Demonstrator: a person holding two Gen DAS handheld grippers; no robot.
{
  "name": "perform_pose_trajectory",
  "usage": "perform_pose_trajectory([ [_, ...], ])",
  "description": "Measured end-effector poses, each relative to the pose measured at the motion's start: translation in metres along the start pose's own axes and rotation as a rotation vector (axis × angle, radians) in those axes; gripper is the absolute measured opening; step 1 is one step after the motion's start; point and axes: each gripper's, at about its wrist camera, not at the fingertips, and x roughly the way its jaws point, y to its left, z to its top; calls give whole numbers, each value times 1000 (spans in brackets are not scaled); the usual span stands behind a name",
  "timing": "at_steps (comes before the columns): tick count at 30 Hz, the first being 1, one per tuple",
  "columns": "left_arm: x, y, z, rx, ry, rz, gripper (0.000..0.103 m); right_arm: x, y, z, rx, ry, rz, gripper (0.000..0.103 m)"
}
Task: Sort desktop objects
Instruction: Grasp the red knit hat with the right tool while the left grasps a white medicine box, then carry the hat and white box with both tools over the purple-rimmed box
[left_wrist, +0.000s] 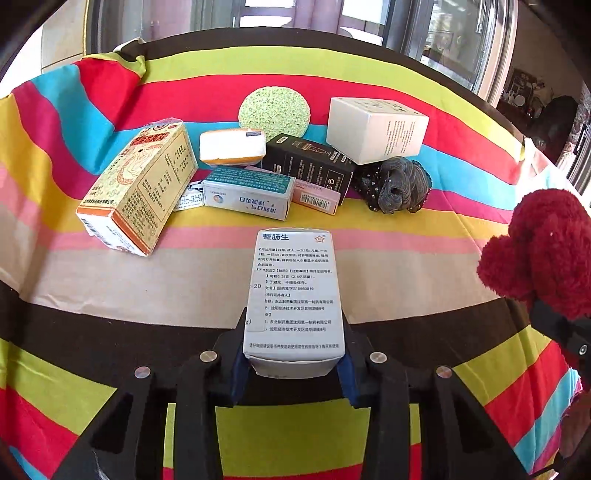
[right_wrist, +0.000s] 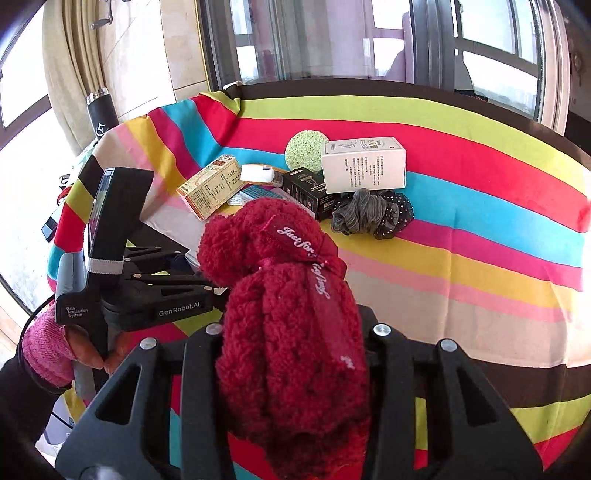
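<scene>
My left gripper is shut on a white medicine box with blue print, held above the striped cloth. My right gripper is shut on a fluffy dark red towel bundle tied with a ribbon; the bundle also shows at the right edge of the left wrist view. Its fingertips are hidden by the bundle. Ahead lies a pile of boxes: a yellow box, a teal-and-white box, a black box, a white box.
A round green sponge, a white-and-orange pad, a pink box and grey and black scrunchies lie among the pile on the striped tablecloth. Windows stand behind the table. The left gripper's body is at my right gripper's left.
</scene>
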Motion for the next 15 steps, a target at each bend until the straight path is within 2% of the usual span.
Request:
perform_pose_trajectory([
  [5,-24,1,-33,5,-26,92,40,3,6,-26,55,40,15,43],
  [9,-45,15,-57,-35,-37,142,40,2,18,-40,74,54,47,43],
  [15,-74,32,-89,-128,-62,173,40,-4,47,-53,42,81,70,43],
])
